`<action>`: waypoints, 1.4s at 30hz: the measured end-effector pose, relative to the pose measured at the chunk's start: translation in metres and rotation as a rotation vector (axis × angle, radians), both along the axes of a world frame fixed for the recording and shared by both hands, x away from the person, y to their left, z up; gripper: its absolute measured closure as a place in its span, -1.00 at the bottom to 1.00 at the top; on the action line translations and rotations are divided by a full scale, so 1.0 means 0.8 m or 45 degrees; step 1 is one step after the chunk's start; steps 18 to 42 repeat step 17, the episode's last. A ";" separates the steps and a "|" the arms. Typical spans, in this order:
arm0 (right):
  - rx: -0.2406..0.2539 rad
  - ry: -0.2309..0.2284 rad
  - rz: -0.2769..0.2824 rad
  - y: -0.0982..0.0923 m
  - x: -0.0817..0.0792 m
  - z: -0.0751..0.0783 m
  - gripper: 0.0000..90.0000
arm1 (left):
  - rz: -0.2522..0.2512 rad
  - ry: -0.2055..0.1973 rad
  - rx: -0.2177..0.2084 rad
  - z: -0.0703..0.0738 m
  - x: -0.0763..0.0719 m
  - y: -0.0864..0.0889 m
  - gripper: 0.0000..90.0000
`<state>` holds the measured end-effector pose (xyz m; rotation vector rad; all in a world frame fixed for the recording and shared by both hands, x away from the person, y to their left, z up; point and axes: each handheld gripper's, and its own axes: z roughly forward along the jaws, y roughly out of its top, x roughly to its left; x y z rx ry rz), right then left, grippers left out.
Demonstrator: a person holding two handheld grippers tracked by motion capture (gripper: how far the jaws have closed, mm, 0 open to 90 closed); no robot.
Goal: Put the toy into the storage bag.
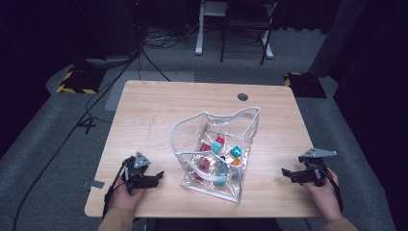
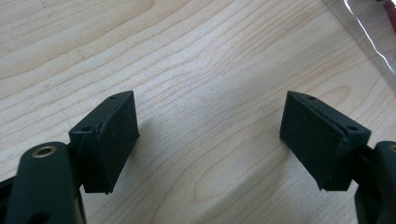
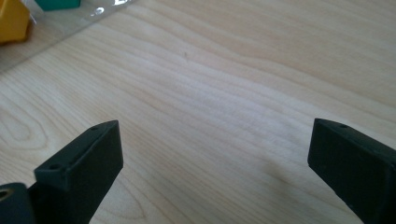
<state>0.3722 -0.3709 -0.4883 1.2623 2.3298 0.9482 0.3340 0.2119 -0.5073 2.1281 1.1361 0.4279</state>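
Pouch (image 1: 216, 154), clear and floppy, sits centre of the high view on the table (image 1: 159, 110), holding small coloured blocks (image 1: 219, 144), between the left gripper (image 1: 156, 177) and right gripper (image 1: 287, 173); its soft walls could buckle or slide if nudged; left gripper view: jaws wide, empty, pouch edge (image 2: 369, 28) upper right; right gripper view: jaws wide, empty, a yellow block (image 3: 11, 21) upper left; nothing stands in the way.

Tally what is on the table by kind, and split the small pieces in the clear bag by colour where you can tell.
Clear plastic bag: 1
Grippers, left and right, both open and empty: 2
Red pieces: at least 2
Teal pieces: at least 3
Orange piece: 1
Total: at least 9; the pieces overlap, so their count is rough.
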 end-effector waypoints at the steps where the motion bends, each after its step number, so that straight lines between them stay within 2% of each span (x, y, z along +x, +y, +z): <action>1: 0.000 0.000 0.000 0.000 0.000 0.000 -0.94 | 0.001 0.000 -0.001 0.000 0.000 0.000 -0.56; 5: -0.007 -0.003 0.007 0.005 -0.004 -0.015 -0.98 | 0.001 0.001 0.000 0.000 0.000 0.000 -0.56; 6: -0.029 -0.049 0.005 0.010 -0.006 -0.021 -1.00 | 0.000 0.001 0.001 0.000 0.000 0.000 -0.56; 8: -0.020 -0.067 0.016 0.012 -0.008 -0.022 -1.00 | 0.000 0.000 0.000 0.000 0.000 0.000 -0.56; 14: -0.017 -0.065 -0.010 0.013 -0.010 -0.022 -1.00 | 0.001 0.001 0.001 0.000 0.000 0.000 -0.56; 42: -0.018 -0.065 -0.010 0.013 -0.010 -0.022 -1.00 | 0.003 0.004 0.007 0.000 0.000 0.000 -0.58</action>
